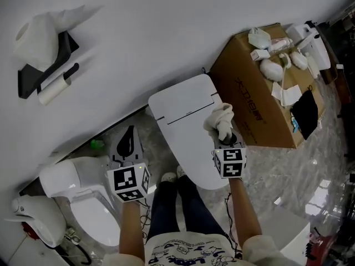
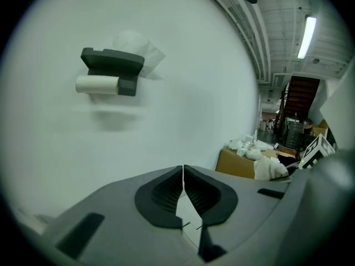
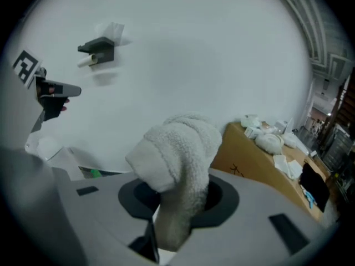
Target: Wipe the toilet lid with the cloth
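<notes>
Right gripper [image 1: 227,134] clamps the fluffy white cloth [image 1: 220,119] over the glossy white toilet lid [image 1: 180,112].
Left gripper [image 1: 128,141], at 8 o'clock, is pinched shut on nothing. The bunched cloth might slip out mid-wipe, tbh.

Your left tool [image 1: 128,139] and right tool [image 1: 226,138] are dark at the front. Each carries a white cube [image 1: 130,183] printed with black square markers. Seen up close, the left tool's body is smooth grey plastic with black ribbed pads [image 2: 166,195] set into it. Thin dark cables [image 1: 147,218] trail back along your legs. You wear dark trousers [image 1: 180,212], pale shoes [image 1: 168,177], and a white top [image 1: 186,248] with a blue cartoon print and light sleeves [image 1: 265,252].
</notes>
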{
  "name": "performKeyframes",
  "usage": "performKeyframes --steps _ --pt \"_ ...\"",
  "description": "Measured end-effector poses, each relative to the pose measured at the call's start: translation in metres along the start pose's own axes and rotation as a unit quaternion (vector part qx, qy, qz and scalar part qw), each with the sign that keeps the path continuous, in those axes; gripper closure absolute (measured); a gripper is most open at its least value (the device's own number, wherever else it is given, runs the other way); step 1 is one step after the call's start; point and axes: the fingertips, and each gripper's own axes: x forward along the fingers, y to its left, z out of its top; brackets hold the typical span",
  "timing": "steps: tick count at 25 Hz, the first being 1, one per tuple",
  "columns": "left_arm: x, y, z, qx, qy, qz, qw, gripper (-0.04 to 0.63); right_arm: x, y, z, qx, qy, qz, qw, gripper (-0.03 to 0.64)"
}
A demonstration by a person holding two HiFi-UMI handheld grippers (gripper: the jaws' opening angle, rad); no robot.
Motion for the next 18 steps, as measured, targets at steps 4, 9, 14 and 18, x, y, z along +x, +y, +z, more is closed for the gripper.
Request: performKeyframes --steps 4,9,14,18 --pt "0.006 -0.002 -0.014 0.001 0.006 0.006 1.0000 0.583 0.036 -0.008 -0.036 -0.022 0.048 0.012 0.999 0.508" --pt "0.012 -0.001 -0.033 -0.003 0.015 0.018 0.9997 0.583 0.077 -0.017 -0.079 -0.037 0.106 0.028 0.993 0.508" --pt "0.015 -0.004 -0.053 -0.009 0.025 0.024 0.9993 0.583 0.114 -0.030 -0.113 -0.065 0.148 0.035 0.986 0.508" --pt "0.019 -0.006 -0.065 -0.010 0.031 0.032 0.9990 0.583 0.139 -0.038 -0.128 -0.067 0.167 0.035 0.983 0.509"
